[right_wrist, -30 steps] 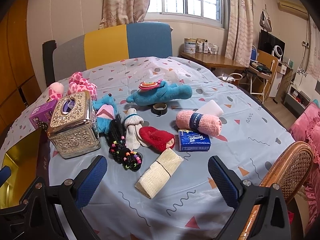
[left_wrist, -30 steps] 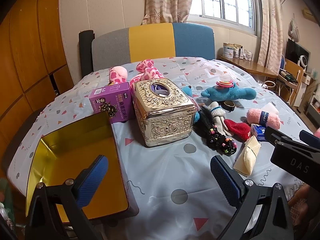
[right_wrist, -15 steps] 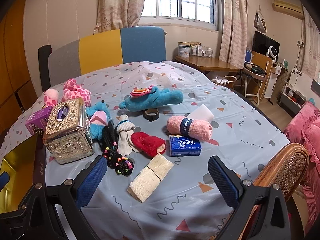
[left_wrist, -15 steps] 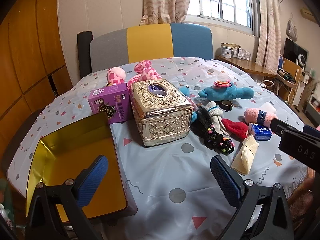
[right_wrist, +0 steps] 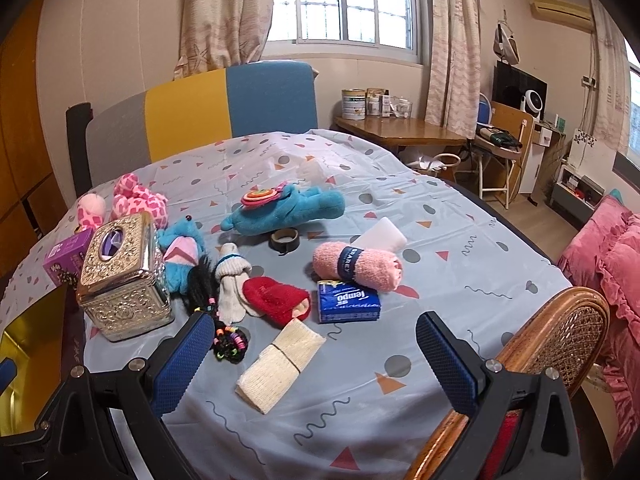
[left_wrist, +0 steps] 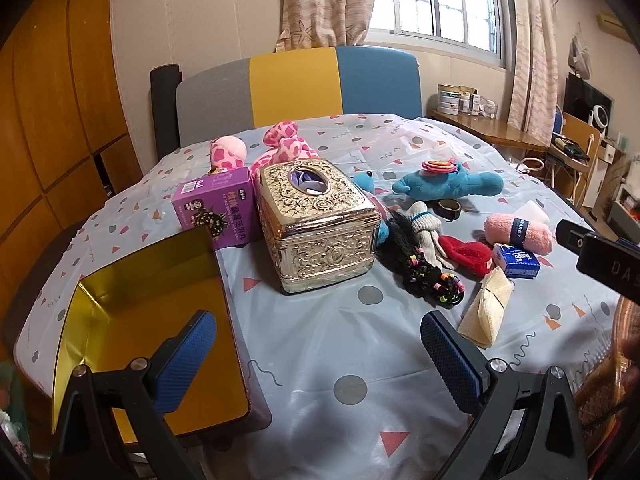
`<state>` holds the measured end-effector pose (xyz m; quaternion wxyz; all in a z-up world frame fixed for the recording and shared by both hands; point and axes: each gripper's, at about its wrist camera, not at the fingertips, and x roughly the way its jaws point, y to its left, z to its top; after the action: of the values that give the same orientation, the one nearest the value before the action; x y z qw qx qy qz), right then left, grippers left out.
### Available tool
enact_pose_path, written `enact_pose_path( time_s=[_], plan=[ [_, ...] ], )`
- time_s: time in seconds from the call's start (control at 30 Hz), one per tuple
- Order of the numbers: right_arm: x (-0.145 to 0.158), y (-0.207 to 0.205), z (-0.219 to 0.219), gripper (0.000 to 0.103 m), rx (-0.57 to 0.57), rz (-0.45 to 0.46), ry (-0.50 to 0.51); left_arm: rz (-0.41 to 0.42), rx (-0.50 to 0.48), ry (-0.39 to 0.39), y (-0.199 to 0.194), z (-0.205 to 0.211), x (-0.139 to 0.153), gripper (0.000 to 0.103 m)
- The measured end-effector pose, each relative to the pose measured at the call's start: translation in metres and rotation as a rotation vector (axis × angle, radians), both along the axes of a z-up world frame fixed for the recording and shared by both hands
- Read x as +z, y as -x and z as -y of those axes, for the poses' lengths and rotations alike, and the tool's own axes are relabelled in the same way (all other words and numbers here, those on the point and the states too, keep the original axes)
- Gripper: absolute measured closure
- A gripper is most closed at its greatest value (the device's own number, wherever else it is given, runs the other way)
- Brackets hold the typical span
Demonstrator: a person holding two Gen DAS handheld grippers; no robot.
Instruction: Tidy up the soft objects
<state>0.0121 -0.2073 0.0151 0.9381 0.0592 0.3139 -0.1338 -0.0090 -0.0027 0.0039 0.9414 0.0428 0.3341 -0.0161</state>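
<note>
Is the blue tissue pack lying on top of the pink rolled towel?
No, the blue tissue pack lies on the tablecloth in front of the pink rolled towel.

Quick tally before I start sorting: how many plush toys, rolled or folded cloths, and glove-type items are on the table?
Plush toys: 3, the pink giraffe, big blue plush, small blue plush.
Cloths: 2, the pink towel roll, cream folded cloth.
Glove-type items: 2, the white glove, red mitten.
Total: 7.

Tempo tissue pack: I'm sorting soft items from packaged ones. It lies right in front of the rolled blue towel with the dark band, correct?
Not quite. The right wrist view shows the Tempo tissue pack right in front of the rolled towel with the dark band, but that towel is pink, not blue.
</note>
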Motion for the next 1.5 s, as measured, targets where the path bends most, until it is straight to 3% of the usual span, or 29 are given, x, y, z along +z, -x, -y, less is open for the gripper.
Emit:
enact_pose_path(
  time_s=[0.67, 1.07, 1.2, 1.27, 1.33, 1.4, 1.5],
  plan=[
    [0.008, -0.003, 0.041, 0.000, -0.051, 0.022, -0.044, -0.033, -0.048, -0.022, -0.010, 0.013, -0.006, 0.000],
    [0.003, -0.009, 0.071, 0.000, -0.045, 0.034, -0.171, -0.064, -0.108, -0.042, -0.021, 0.031, -0.014, 0.000],
    [-0.001, -0.010, 0.078, 0.000, -0.037, 0.044, -0.210, -0.097, -0.167, -0.017, -0.027, 0.037, -0.019, 0.000],
    [-0.005, -0.011, 0.083, 0.000, -0.030, 0.046, -0.244, -0.179, -0.228, 0.037, -0.037, 0.040, -0.027, 0.000],
    [-0.009, -0.012, 0.088, 0.000, -0.031, 0.044, -0.262, -0.273, -0.266, 0.079, -0.048, 0.045, -0.037, 0.004],
    [-0.012, -0.012, 0.090, 0.000, -0.032, 0.045, -0.270, -0.268, -0.299, 0.035, -0.051, 0.057, -0.042, 0.021],
    [-0.017, -0.011, 0.094, 0.000, -0.033, 0.049, -0.281, -0.293, -0.391, 0.001, -0.053, 0.079, -0.048, 0.023]
  ],
)
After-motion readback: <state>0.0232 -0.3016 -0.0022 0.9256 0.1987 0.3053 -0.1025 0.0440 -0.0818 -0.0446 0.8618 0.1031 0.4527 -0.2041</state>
